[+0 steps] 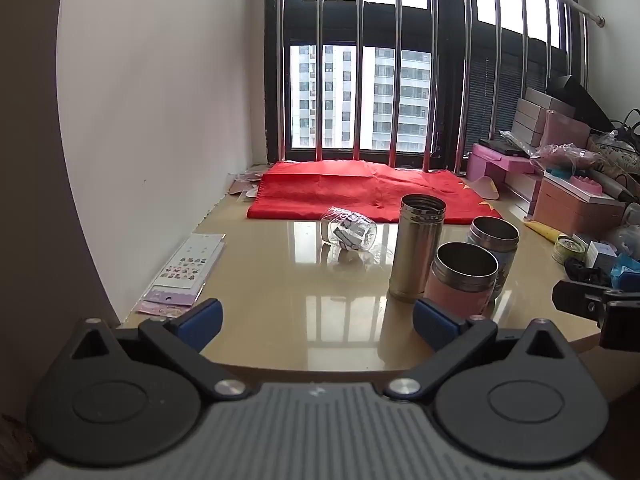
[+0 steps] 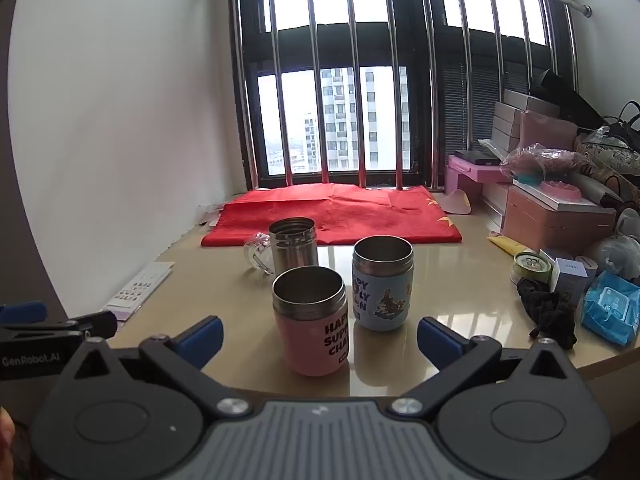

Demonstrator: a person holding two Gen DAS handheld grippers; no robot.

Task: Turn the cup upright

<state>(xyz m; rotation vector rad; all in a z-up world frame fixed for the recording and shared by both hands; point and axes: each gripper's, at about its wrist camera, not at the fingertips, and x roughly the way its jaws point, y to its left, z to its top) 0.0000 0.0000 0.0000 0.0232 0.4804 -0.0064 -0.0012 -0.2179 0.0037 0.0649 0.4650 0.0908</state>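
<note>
Left wrist view.
- Left gripper (image 1: 316, 322): fingers spread wide apart, holding nothing, low at the near edge of the table (image 1: 260, 292).
- Steel flask (image 1: 418, 246), the landmark: upright, mouth open.
- Glass cup (image 1: 347, 232): clear, printed, lying on its side just left of and slightly behind the steel flask, apart from it and well apart from both grippers.
- Pink cup (image 1: 464, 280): upright, just right of and in front of the flask.
- Blue cup (image 1: 494, 242): upright, right of the flask, behind the pink cup.
- Red cloth (image 1: 360, 194): flat, behind the flask, under the window.
- Sticker sheets (image 1: 188, 268): far left of the flask, by the wall.

Right wrist view.
- Right gripper (image 2: 320, 340): fingers spread wide apart, empty, near edge of table.
- Steel flask (image 2: 293, 242): upright.
- Glass cup (image 2: 258, 252): only its handle and part of the body show, left of and behind the flask.
- Pink cup (image 2: 312, 320), blue cup (image 2: 382, 284): upright, in front of and right of the flask.
- Clutter of boxes (image 2: 552, 216): far right of the flask.

Status, as judged: 3 metal vessels stand upright; 1 glass cup remains on its side. Approach, grasp and righting are all left to do.
</note>
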